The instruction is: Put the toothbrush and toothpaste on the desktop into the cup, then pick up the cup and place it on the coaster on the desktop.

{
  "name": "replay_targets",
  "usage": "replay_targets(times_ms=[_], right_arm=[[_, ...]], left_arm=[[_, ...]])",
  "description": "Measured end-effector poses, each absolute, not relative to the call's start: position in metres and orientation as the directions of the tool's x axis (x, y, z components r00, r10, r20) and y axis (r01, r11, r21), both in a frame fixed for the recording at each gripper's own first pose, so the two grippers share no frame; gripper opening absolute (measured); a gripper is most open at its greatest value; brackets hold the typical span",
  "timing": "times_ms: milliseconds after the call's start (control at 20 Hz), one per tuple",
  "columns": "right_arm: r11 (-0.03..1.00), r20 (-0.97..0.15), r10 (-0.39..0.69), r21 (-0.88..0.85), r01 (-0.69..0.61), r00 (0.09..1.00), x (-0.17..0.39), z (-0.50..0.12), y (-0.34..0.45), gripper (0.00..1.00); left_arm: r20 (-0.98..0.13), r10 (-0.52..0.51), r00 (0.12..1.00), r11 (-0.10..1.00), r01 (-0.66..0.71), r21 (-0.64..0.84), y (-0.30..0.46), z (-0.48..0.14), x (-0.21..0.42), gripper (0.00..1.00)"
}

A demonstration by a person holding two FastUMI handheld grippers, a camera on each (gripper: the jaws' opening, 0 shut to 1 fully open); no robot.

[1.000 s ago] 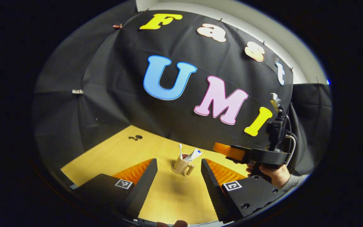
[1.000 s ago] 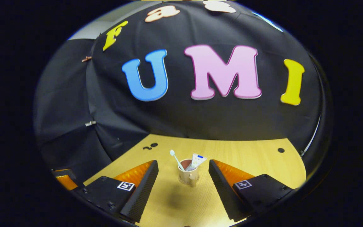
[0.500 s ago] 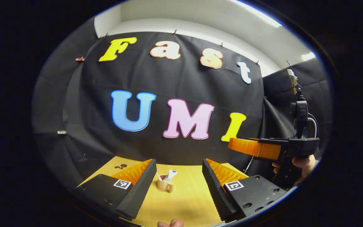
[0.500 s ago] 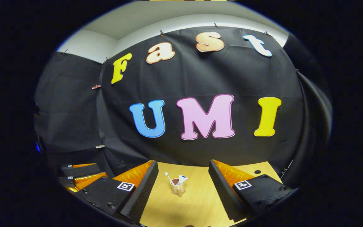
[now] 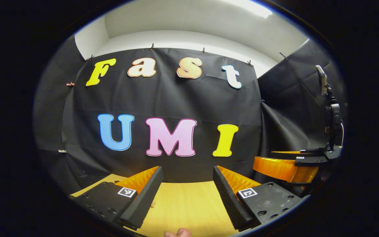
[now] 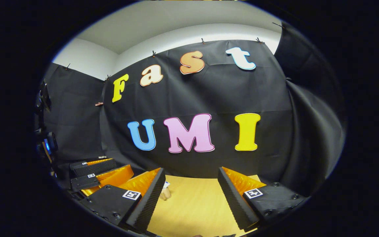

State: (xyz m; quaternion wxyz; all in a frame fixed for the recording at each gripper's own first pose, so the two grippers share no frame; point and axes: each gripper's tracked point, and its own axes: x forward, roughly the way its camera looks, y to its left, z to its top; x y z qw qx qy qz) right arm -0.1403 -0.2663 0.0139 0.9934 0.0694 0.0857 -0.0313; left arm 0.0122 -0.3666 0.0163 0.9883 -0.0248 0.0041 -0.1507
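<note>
Booth wall of black cloth at the back, pale ceiling above it, wooden desk (image 5: 183, 205) low in both views; both cameras look out level, well over the desk.

Left gripper (image 5: 187, 171): jaws spread wide, nothing between them; bare desk in the gap. Right gripper (image 6: 191, 171): jaws spread wide too, nothing pinched. Each gripper also shows off to the side in the other's view, held up off the desk; neither touches any task item. Fingertip (image 5: 178, 233) of the person at the bottom edge of the left gripper view.

Cup (image 6: 165, 193): upright on the desk, toward the far edge, left of middle, half hidden behind the right gripper's left-hand finger; well apart from both sets of jaws. Pale bit at its mouth, too small to call toothbrush or toothpaste.

Progress, my read: nothing loose lies on the visible desk, so loading the cup looks done; cup released. Cannot tell whether the cup stands on the coaster, base too small and part hidden; if it does, task is complete and this is the pull-back; if not, 1 lift-and-place is left.

Counts: 2 grippers; 1 cup; 1 desk; toothbrush and toothpaste not countable from here.
</note>
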Motion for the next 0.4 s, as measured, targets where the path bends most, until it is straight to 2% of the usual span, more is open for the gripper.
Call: replay_targets(times_ms=[200, 400], right_arm=[[0.995, -0.193, -0.031, 0.087, 0.048, 0.981, -0.161, 0.006, -0.295, 0.98], [0.994, -0.181, -0.021, 0.099, 0.039, 0.983, -0.156, 0.008, -0.300, 1.00]], left_arm=[[-0.024, -0.262, 0.965, 0.963, 0.260, -0.075, -0.395, 0.006, 0.003, 0.95], [-0.035, -0.247, 0.968, 0.966, 0.243, -0.081, -0.394, 0.004, 0.003, 0.95]])
